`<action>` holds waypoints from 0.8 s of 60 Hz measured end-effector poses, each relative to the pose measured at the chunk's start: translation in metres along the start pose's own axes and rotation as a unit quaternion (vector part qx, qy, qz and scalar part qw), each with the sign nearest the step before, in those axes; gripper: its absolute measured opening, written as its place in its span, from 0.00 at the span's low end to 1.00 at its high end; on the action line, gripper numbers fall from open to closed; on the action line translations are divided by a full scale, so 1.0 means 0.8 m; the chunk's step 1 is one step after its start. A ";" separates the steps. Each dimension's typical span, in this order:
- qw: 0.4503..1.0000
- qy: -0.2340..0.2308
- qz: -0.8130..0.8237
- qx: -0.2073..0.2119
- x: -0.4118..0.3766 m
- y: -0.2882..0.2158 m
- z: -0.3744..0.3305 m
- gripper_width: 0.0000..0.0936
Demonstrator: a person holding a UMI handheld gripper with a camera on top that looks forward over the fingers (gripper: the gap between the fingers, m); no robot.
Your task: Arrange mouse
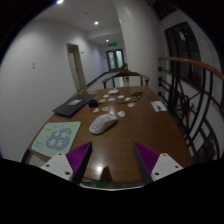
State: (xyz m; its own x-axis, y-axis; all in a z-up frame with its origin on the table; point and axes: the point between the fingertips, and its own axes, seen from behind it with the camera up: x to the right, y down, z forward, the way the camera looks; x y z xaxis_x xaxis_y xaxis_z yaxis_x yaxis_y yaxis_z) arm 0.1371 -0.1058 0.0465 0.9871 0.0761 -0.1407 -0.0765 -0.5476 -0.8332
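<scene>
A white mouse (102,124) lies on the brown wooden table (130,135), beyond my fingers and a little to the left of their midline. My gripper (112,157) is open and empty, its purple pads (78,157) set wide apart over bare table. A light mouse mat with a printed pattern (56,138) lies left of the mouse, just ahead of my left finger.
A dark laptop or folder (70,105) lies farther left on the table. Papers and small items (128,97) are spread at the far end. Chairs (178,95) stand along the right side. A door (76,65) is in the far wall.
</scene>
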 end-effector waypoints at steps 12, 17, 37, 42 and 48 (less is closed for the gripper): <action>0.998 -0.030 -0.017 -0.047 -0.035 0.027 0.044 0.89; 0.998 -0.019 -0.047 -0.048 -0.011 0.007 0.028 0.89; 0.995 0.043 -0.058 -0.069 0.113 -0.055 -0.006 0.81; 0.995 0.048 -0.053 -0.067 0.146 -0.064 -0.035 0.58; 0.996 0.044 -0.039 -0.061 0.183 -0.075 -0.076 0.50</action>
State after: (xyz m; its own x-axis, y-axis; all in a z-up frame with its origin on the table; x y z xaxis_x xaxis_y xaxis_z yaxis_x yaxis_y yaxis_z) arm 0.2948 -0.1120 0.1084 0.9983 0.0523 -0.0274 0.0125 -0.6410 -0.7674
